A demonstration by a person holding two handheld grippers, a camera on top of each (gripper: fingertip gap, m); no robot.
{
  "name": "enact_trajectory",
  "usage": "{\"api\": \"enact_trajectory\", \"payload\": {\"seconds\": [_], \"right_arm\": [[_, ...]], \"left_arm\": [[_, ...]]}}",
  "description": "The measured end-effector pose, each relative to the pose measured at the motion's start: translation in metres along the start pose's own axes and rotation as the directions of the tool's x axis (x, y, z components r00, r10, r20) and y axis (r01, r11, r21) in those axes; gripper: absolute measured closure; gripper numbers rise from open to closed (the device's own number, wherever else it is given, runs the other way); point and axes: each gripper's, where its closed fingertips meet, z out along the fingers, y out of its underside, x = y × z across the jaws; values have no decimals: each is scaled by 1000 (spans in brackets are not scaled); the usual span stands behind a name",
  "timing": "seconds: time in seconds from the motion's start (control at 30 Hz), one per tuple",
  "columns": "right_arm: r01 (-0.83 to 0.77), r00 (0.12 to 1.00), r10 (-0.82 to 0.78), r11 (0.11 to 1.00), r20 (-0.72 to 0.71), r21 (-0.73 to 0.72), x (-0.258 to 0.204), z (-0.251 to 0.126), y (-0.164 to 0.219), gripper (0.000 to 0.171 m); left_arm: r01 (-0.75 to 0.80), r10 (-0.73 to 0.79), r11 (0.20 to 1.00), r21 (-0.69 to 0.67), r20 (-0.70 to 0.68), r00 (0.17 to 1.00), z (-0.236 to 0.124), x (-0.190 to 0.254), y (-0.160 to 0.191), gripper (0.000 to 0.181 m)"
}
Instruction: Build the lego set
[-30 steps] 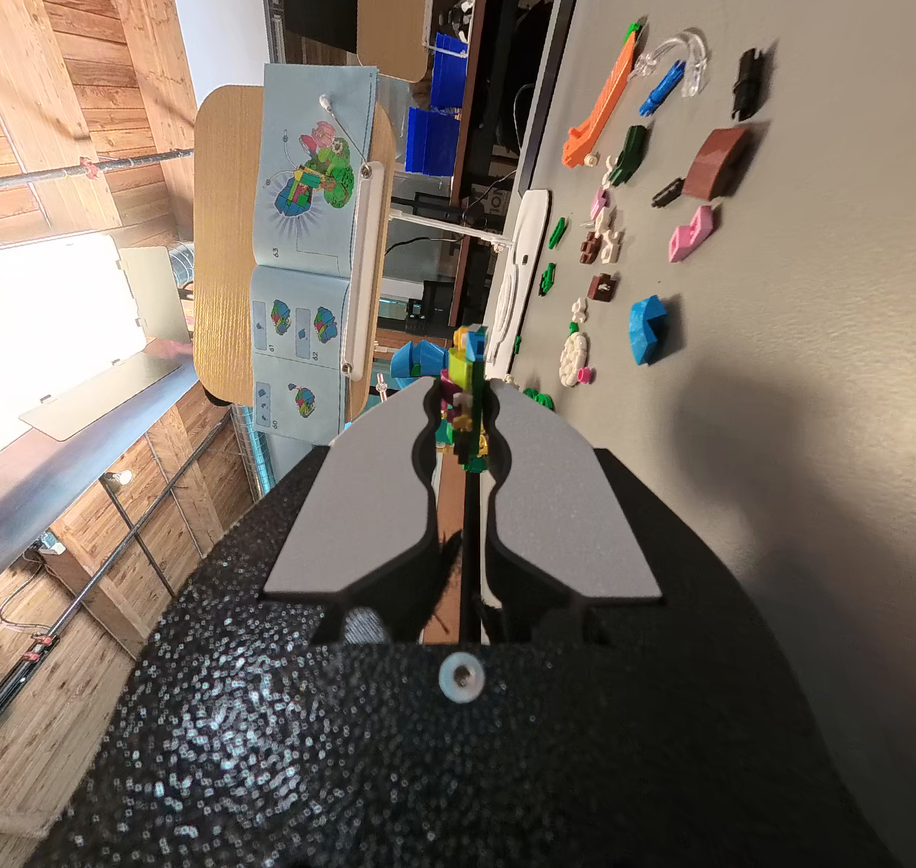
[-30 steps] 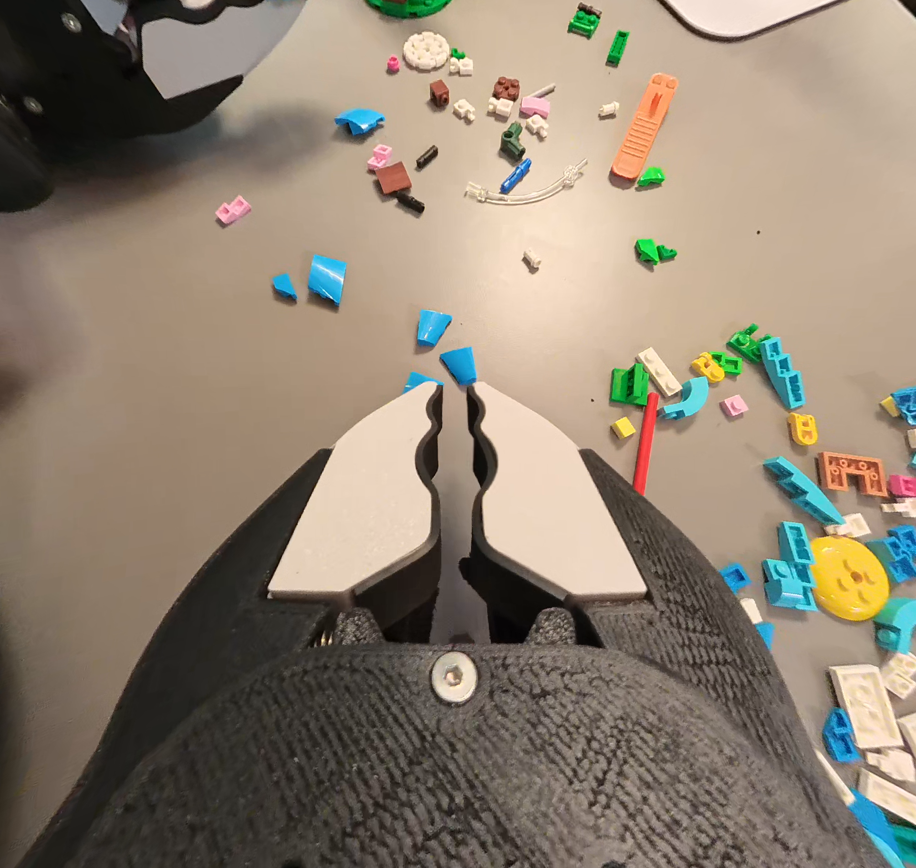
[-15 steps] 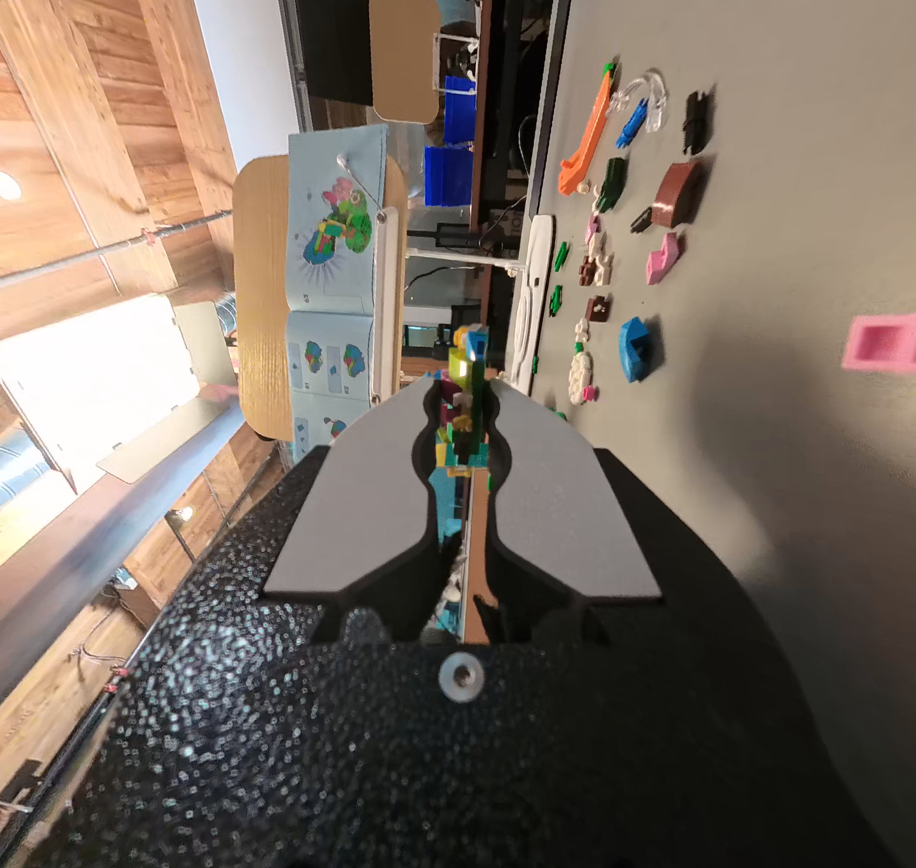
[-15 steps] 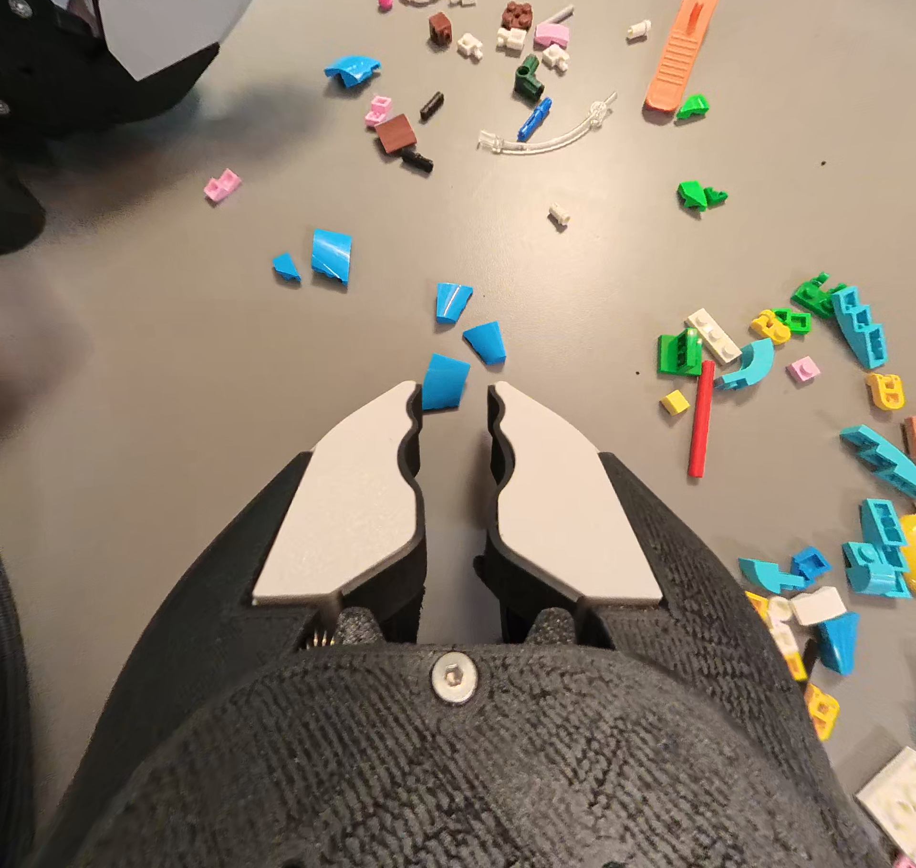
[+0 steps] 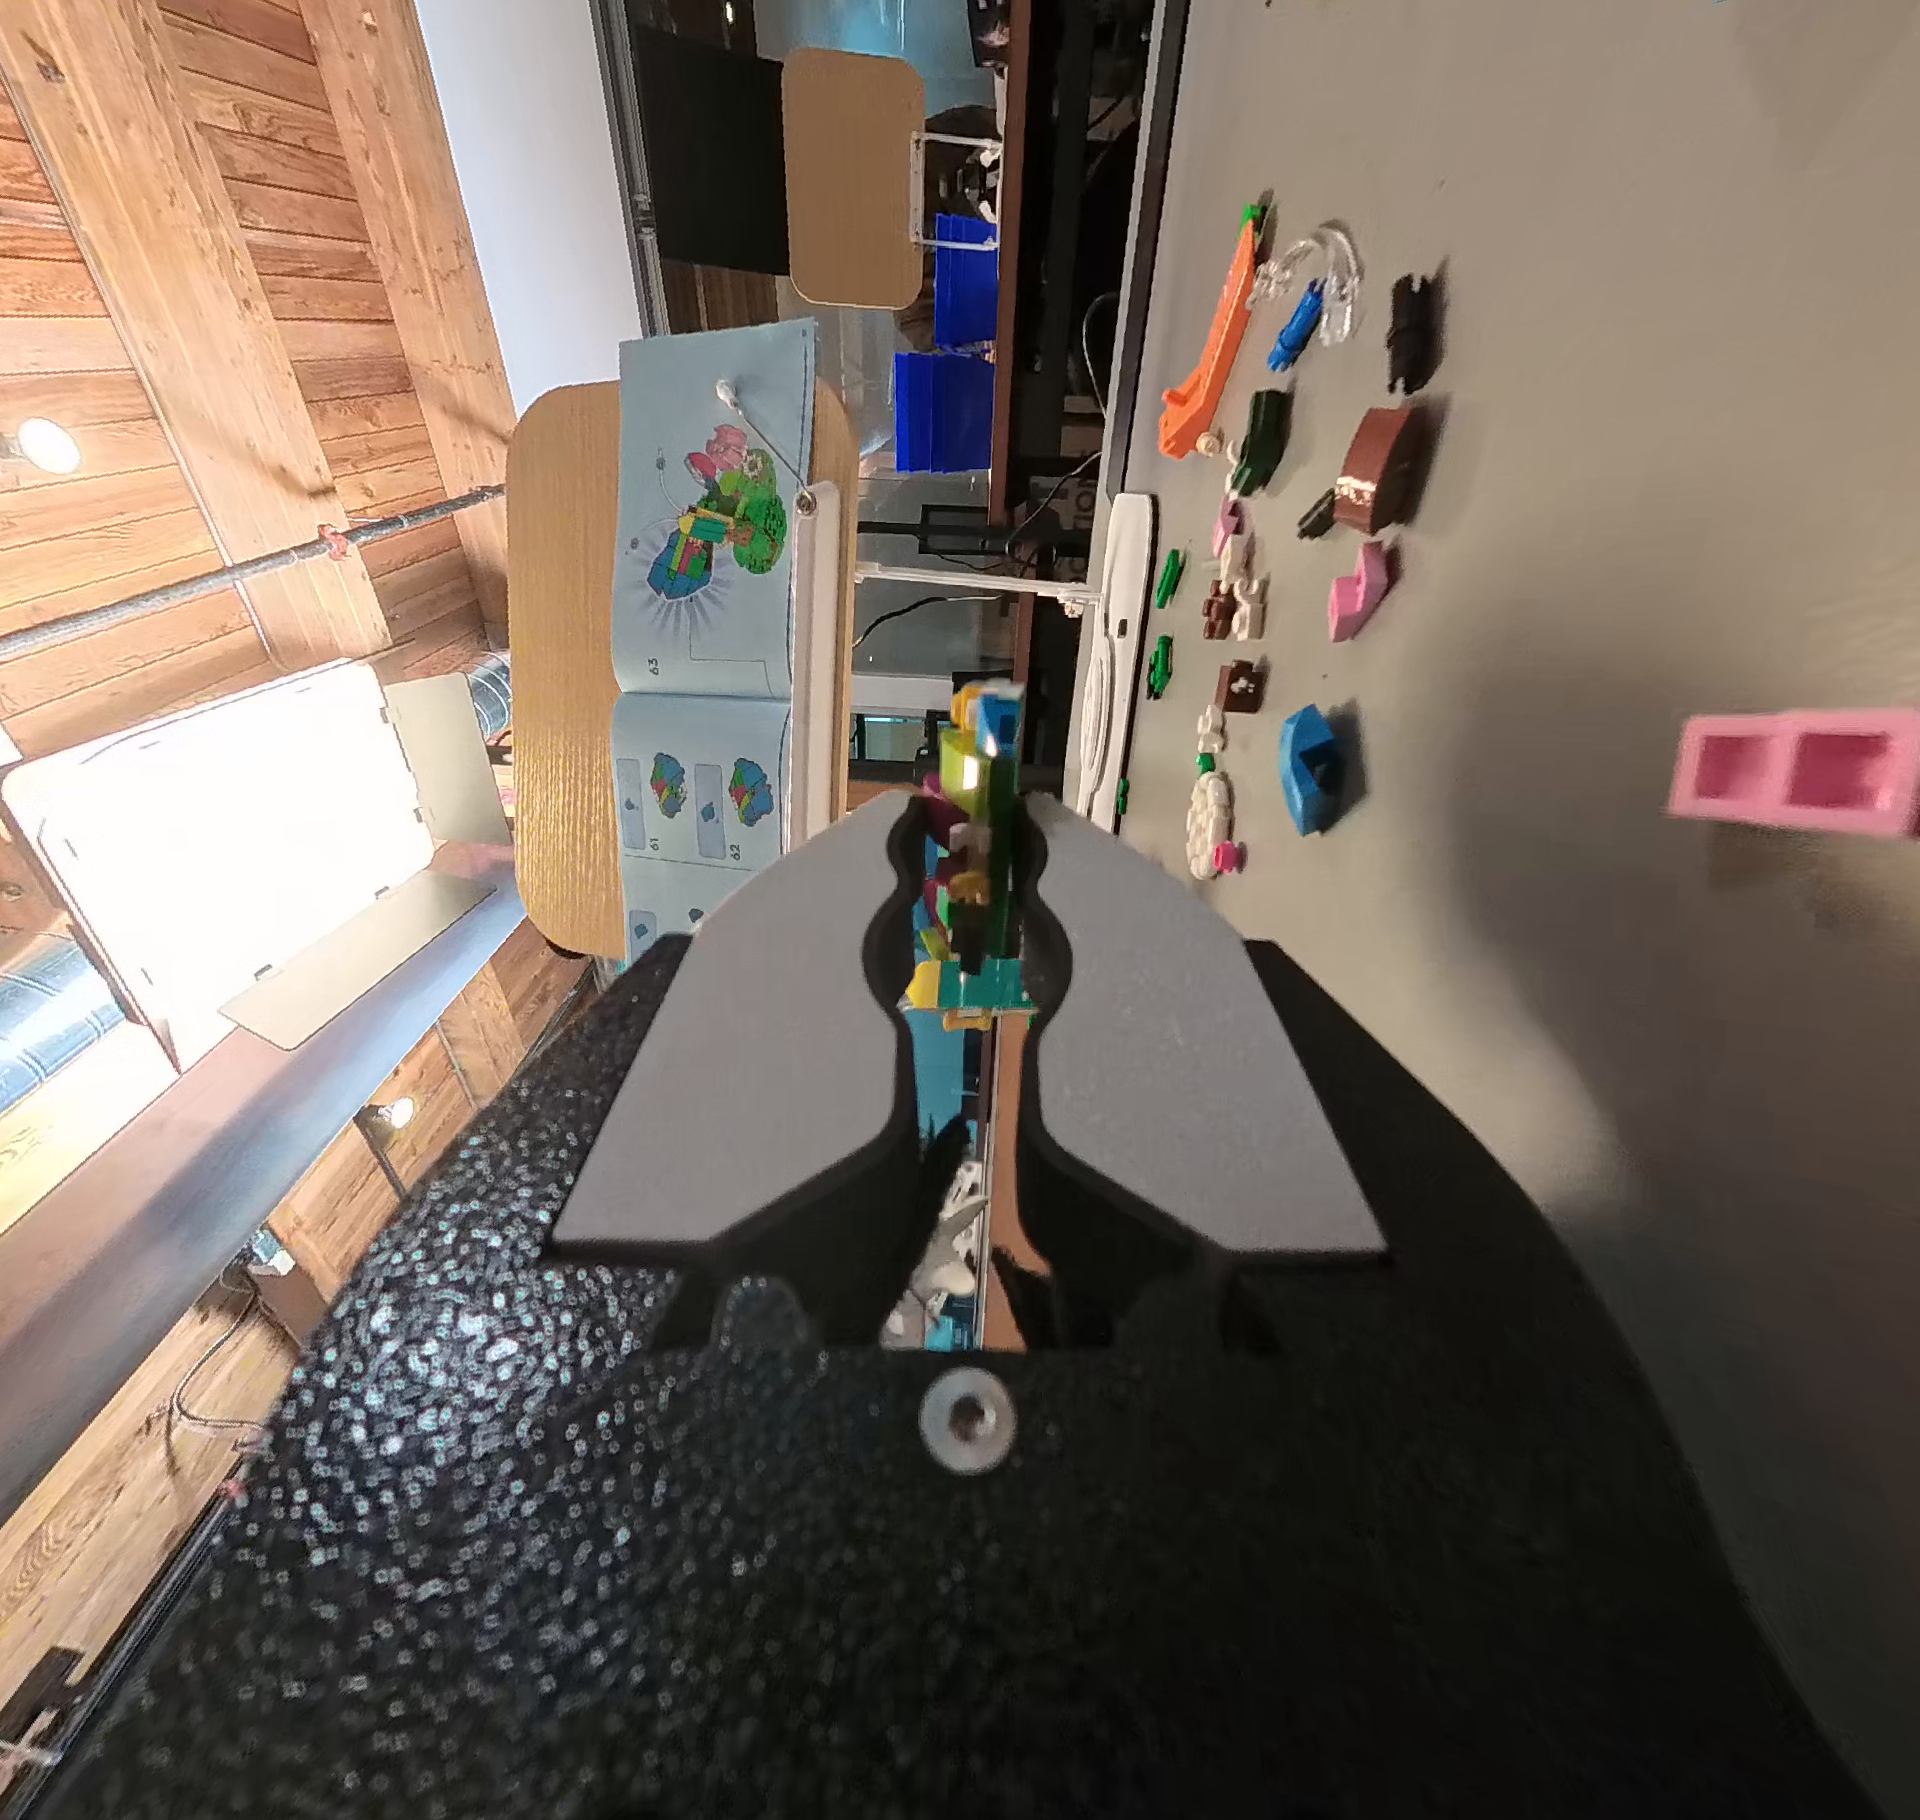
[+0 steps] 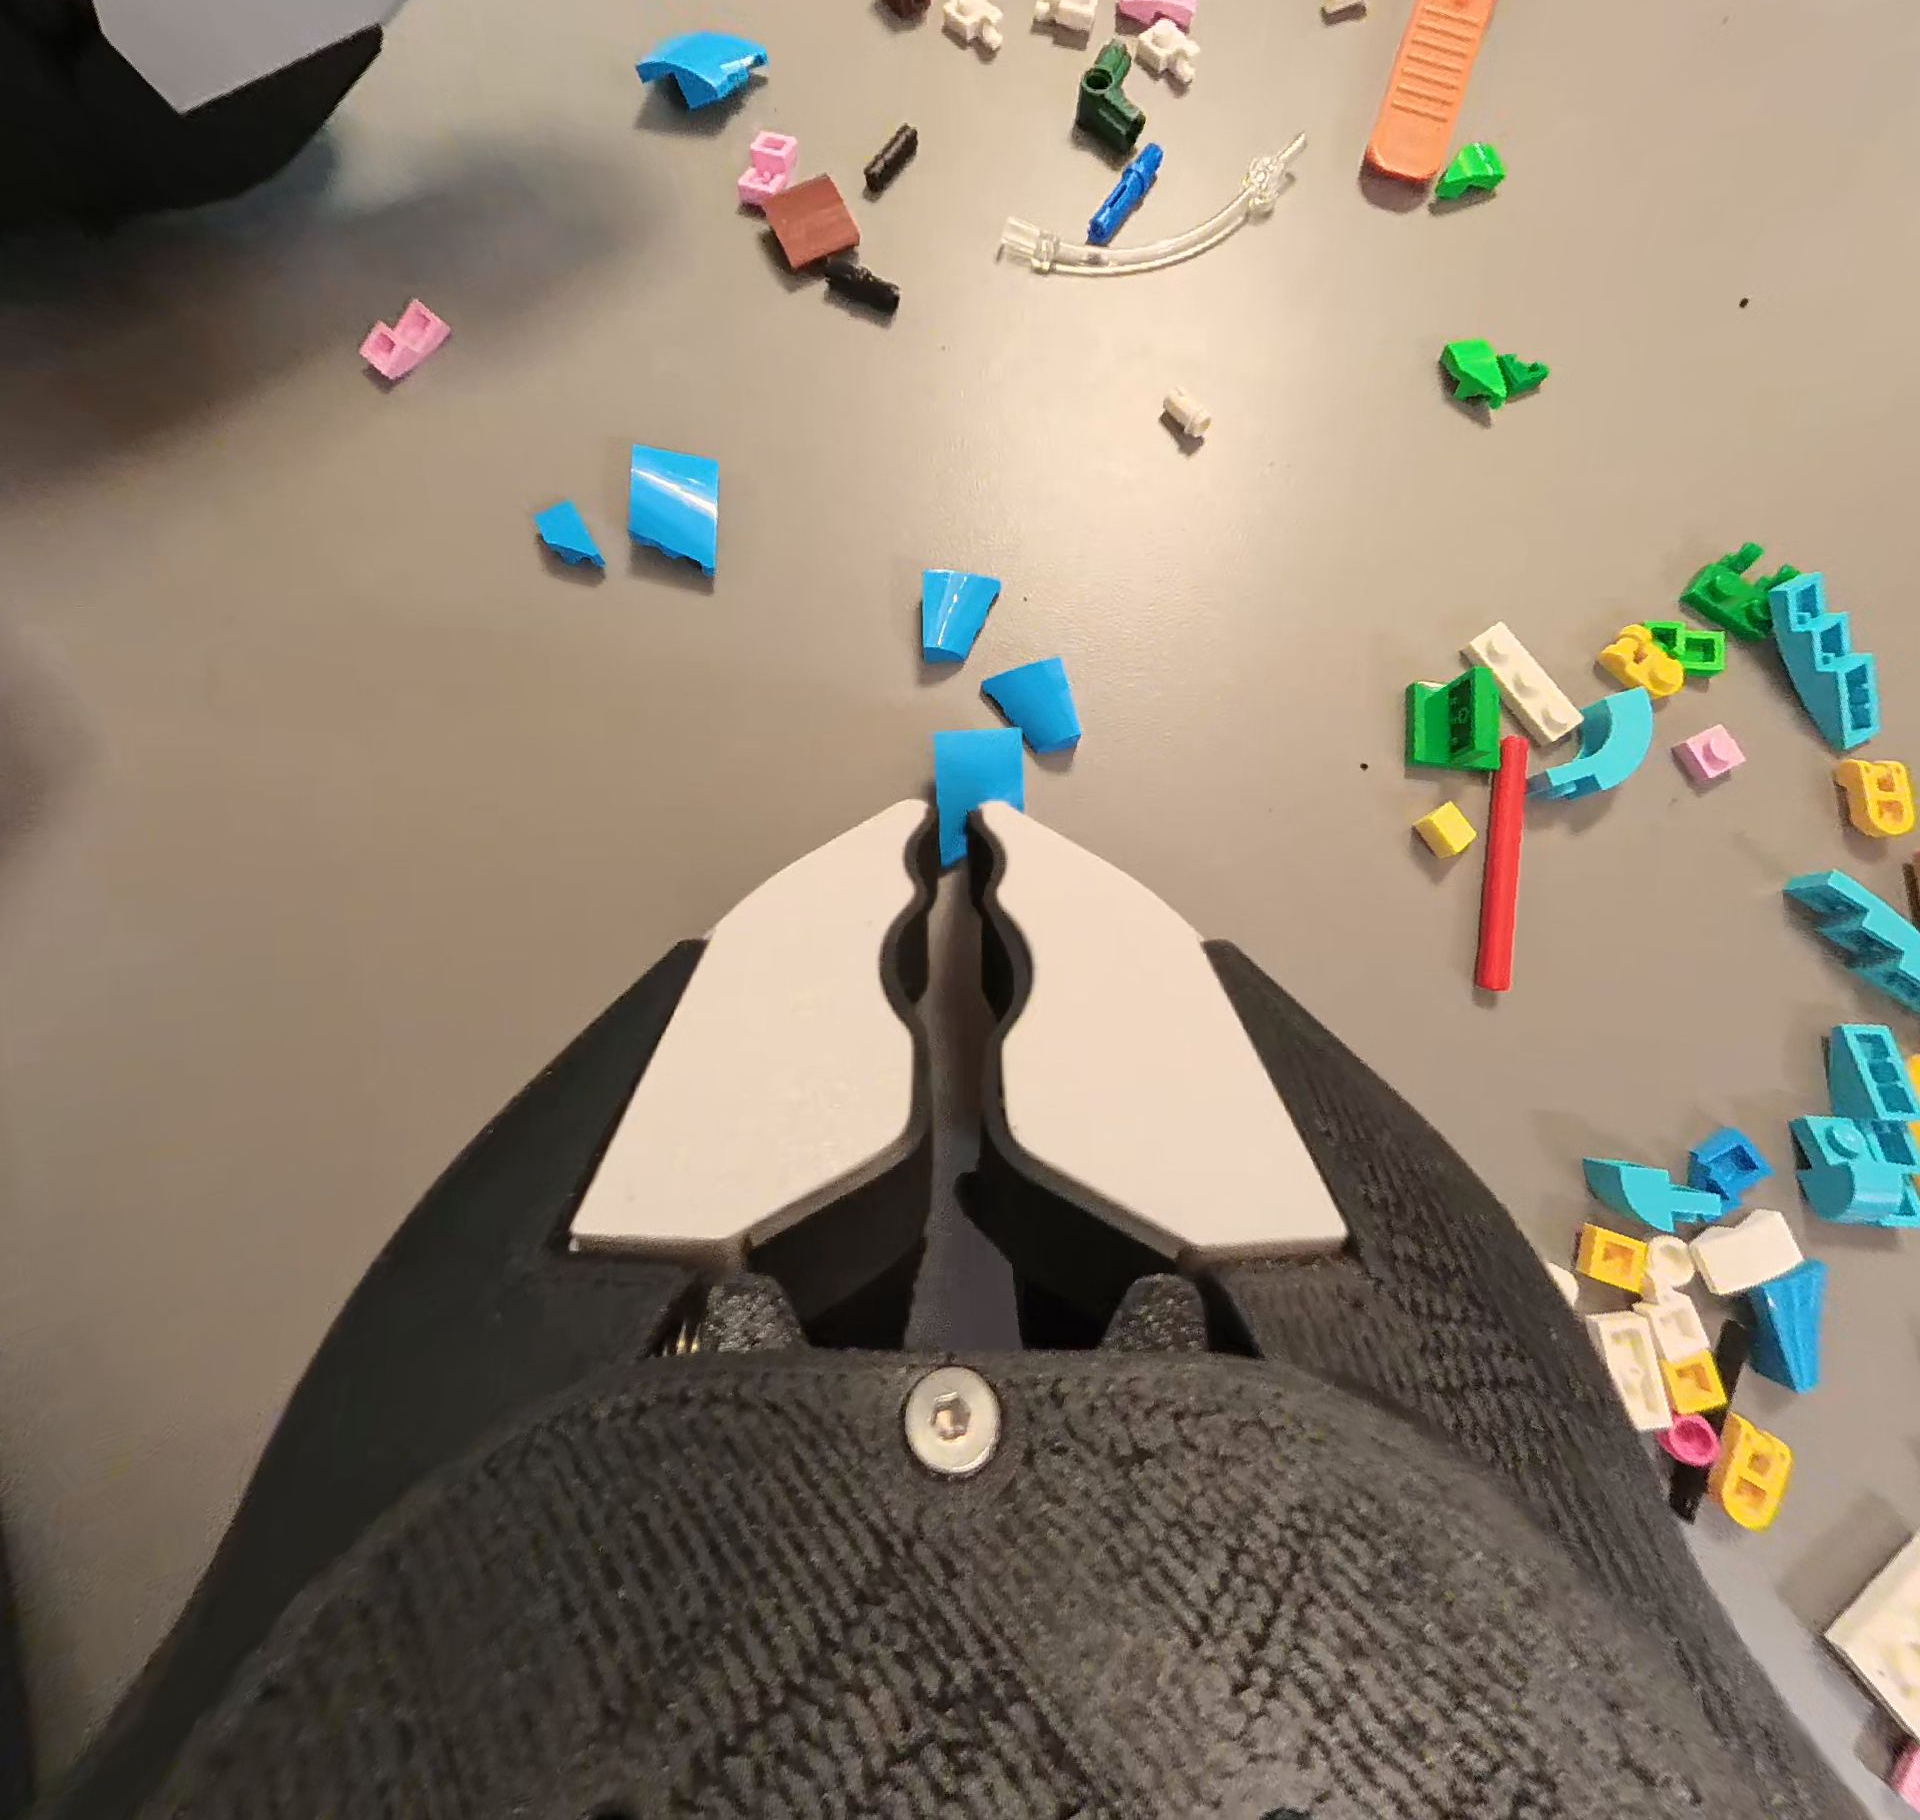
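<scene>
Ahead of my right gripper (image 6: 954,814), glossy plastic blue wedge brick (image 6: 977,781) on the smooth matt grey tabletop (image 6: 312,731). Gripper shell (image 6: 935,1614): rough, textured black plastic; finger plates (image 6: 790,1032) matt grey.

Left gripper (image 5: 975,814): rolled sideways, fingers nearly closed, clamped on a multicoloured build (image 5: 977,866).
Right gripper (image 6: 954,814): pointed down at the table (image 6: 312,731), fingertips pinched on a blue piece (image 6: 975,783).

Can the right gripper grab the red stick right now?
Probably not yet. The right gripper is already shut on a blue piece, so it is full. The red stick lies uncovered on the table to its right.
</scene>
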Motion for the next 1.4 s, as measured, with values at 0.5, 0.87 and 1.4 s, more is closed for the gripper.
{"api": "enact_trajectory", "payload": {"seconds": [0.5,0.87,1.4], "right_arm": [[33,996,-36,999,81,31,0,1,-3,142],[356,926,-357,934,124,27,-3,3,-4,145],[454,872,-449,891,195,22,-3,7,-4,156]], "left_arm": [[16,-15,1000,25,-26,1000,-1,4,-4,166],[13,-12,999,29,-38,999,-1,6,-5,167],[2,0,999,43,-48,999,-1,8,-7,167]]}}
